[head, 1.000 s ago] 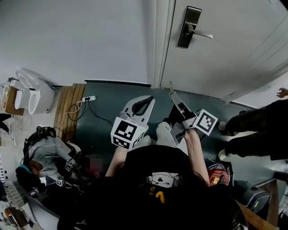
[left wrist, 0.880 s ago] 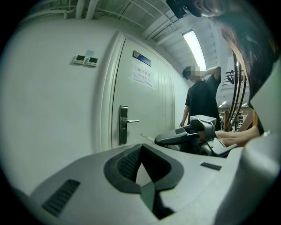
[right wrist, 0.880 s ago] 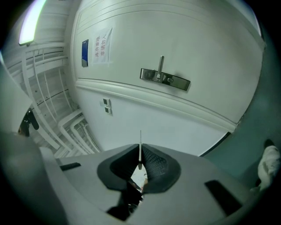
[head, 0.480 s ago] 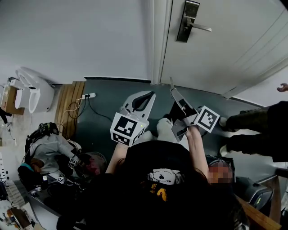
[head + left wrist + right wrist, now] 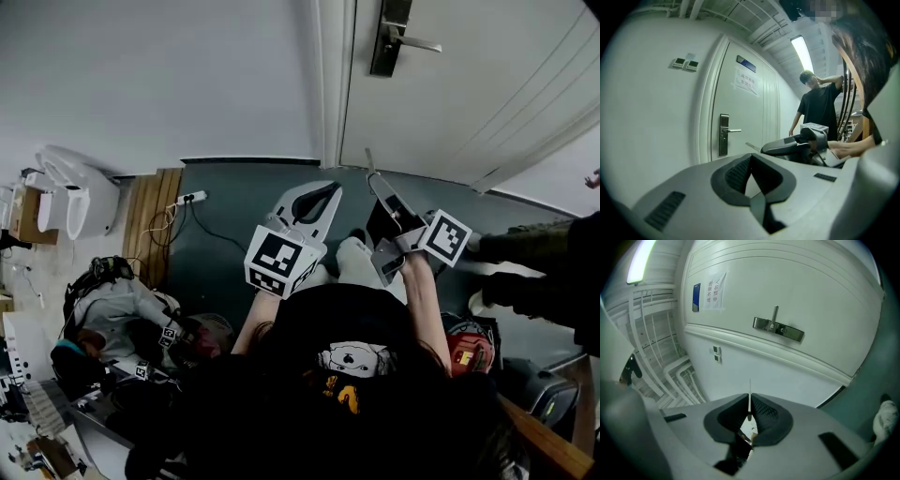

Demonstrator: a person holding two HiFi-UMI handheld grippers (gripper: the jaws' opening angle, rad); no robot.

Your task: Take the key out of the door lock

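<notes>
Right gripper [image 5: 750, 405] remains clamped on the key [image 5: 750, 389]; blade projects beyond its fingertips, well clear of the door lock [image 5: 778, 329] ahead. Only the view has drifted. Extraction judged complete. Left gripper [image 5: 751, 165] closed, empty

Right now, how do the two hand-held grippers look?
The left hand-held gripper and the right hand-held gripper are light grey with black ribbed pads. Each carries a white cube with black square markers. The person wears a black shirt.
</notes>
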